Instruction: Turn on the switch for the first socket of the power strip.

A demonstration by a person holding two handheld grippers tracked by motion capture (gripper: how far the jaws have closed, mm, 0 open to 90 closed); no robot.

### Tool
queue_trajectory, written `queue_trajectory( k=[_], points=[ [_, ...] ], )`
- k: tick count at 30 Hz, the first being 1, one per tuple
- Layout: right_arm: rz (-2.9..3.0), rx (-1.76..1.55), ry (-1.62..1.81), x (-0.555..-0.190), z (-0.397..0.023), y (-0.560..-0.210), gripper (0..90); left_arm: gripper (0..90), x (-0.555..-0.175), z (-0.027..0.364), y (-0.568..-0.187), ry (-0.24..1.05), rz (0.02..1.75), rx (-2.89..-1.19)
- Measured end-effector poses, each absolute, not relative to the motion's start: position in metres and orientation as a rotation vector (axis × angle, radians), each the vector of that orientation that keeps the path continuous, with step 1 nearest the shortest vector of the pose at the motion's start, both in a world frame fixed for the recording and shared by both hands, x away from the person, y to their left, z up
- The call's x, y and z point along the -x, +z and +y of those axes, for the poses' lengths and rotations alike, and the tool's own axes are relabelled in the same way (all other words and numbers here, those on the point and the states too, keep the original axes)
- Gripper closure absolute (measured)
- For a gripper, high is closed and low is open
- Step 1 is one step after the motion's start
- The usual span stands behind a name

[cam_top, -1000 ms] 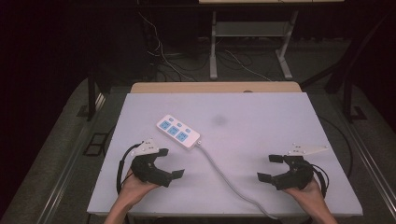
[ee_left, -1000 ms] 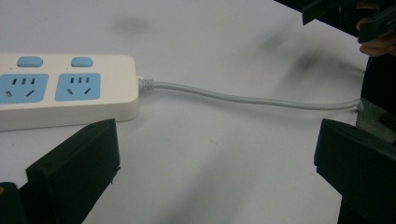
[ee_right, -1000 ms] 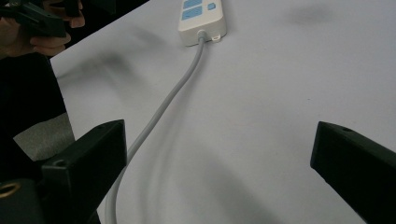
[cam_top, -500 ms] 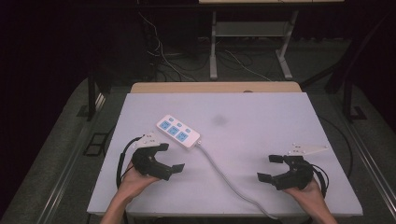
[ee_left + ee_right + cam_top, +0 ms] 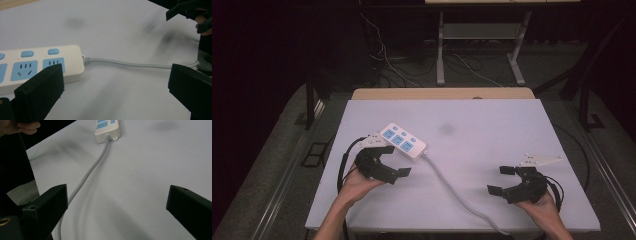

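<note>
Gaping left tool beside power strip

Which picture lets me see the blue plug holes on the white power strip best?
The left gripper view: the power strip is close there, so the slots in its blue sockets show. The high view shows the whole strip, but small. The right gripper view catches its far end, where the grey cord joins.

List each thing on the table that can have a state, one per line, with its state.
Power strip: flat on the table, sockets up, nothing plugged in.
Cord: slack, trailing off the table's near edge.
Left gripper: open, holding nothing, beside the strip.
Right gripper: open, holding nothing.
</note>
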State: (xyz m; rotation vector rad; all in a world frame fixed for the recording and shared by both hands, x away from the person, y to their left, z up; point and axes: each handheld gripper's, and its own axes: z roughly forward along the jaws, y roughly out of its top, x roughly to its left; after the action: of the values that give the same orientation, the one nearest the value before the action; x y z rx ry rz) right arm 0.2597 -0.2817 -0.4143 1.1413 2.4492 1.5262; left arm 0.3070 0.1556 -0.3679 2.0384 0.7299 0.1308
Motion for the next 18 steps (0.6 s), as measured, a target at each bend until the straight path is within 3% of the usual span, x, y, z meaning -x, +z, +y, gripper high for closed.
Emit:
queue_trajectory(
  k=[18],
  points=[
    [2.452,-1.138,1.528,-0.259,-0.282,-0.414,3.3,0.0,-0.328,0.153,-0.355,0.148,0.730,-2.067]
  ],
)
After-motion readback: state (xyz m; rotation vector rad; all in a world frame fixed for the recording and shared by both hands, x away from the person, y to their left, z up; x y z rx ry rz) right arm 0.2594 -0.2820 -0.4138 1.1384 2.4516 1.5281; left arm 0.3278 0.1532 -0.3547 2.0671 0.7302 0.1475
